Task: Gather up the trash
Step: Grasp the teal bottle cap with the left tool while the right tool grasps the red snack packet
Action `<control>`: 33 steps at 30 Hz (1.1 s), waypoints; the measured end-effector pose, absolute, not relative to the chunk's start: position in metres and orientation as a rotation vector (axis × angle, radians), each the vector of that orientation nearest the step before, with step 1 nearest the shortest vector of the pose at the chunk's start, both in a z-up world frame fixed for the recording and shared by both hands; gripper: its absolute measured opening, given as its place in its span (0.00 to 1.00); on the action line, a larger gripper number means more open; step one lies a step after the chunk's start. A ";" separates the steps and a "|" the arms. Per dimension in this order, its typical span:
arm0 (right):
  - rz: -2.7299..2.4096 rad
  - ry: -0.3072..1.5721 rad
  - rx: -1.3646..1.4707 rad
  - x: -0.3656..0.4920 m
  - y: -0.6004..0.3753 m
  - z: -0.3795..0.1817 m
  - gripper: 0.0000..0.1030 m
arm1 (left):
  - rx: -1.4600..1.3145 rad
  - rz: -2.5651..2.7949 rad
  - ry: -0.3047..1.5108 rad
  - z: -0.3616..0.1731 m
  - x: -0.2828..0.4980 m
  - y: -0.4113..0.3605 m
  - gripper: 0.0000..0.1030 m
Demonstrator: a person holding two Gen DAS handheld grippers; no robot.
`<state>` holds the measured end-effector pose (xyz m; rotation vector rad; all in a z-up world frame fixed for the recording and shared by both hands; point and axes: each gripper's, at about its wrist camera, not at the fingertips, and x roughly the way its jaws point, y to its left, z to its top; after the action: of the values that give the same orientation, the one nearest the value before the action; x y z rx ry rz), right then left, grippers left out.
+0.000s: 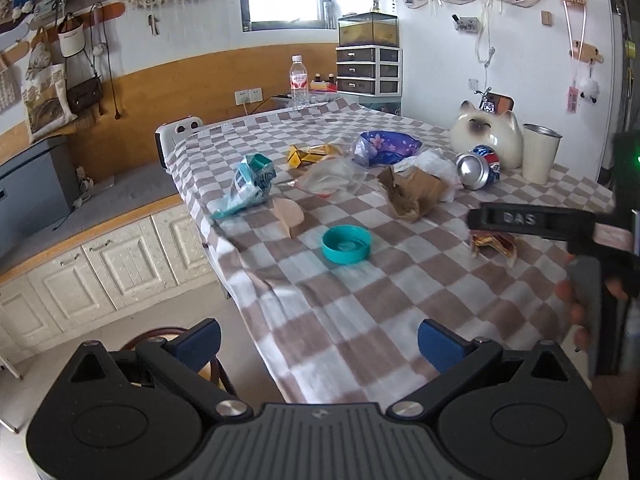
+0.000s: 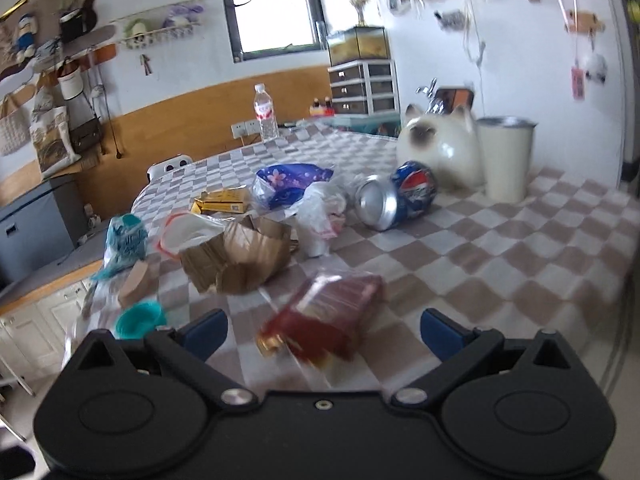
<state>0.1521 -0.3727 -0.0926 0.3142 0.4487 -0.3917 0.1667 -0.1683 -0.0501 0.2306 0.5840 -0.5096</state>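
Trash lies scattered on a brown-and-white checked tablecloth [image 1: 360,300]. My left gripper [image 1: 320,344] hangs open over the table's near left edge, holding nothing; a teal lid [image 1: 346,245] lies ahead of it. In the right wrist view, my right gripper [image 2: 324,332] is open above a red wrapper [image 2: 332,320], which lies blurred just ahead between the fingers. Beyond it are crumpled brown paper [image 2: 240,260], a crushed Pepsi can [image 2: 394,200], white plastic [image 2: 320,208], a purple bag [image 2: 292,184] and a yellow wrapper [image 2: 222,202]. A teal wrapper [image 1: 250,184] sits near the left edge.
A ceramic cat [image 1: 486,134] and a cream cup [image 1: 540,152] stand at the far right, and a water bottle [image 1: 299,82] stands at the back. White cabinets [image 1: 120,260] run along the left below the table. A hand [image 1: 576,304] holds the right gripper's handle.
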 end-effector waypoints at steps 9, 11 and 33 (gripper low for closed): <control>-0.374 0.562 0.288 0.185 -0.378 -0.114 1.00 | 0.184 -0.603 0.728 -0.064 0.223 -0.184 1.00; -0.396 0.562 0.287 0.180 -0.383 -0.113 1.00 | 0.213 -0.621 0.715 -0.065 0.229 -0.197 1.00; -0.360 0.563 0.248 0.173 -0.410 -0.103 0.75 | 0.250 -0.726 0.621 -0.092 0.296 -0.248 0.55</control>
<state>0.1728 -0.4102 -0.1025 0.2483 0.5627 -0.3601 0.2956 -0.2483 -0.0921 0.2497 0.6208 -0.7264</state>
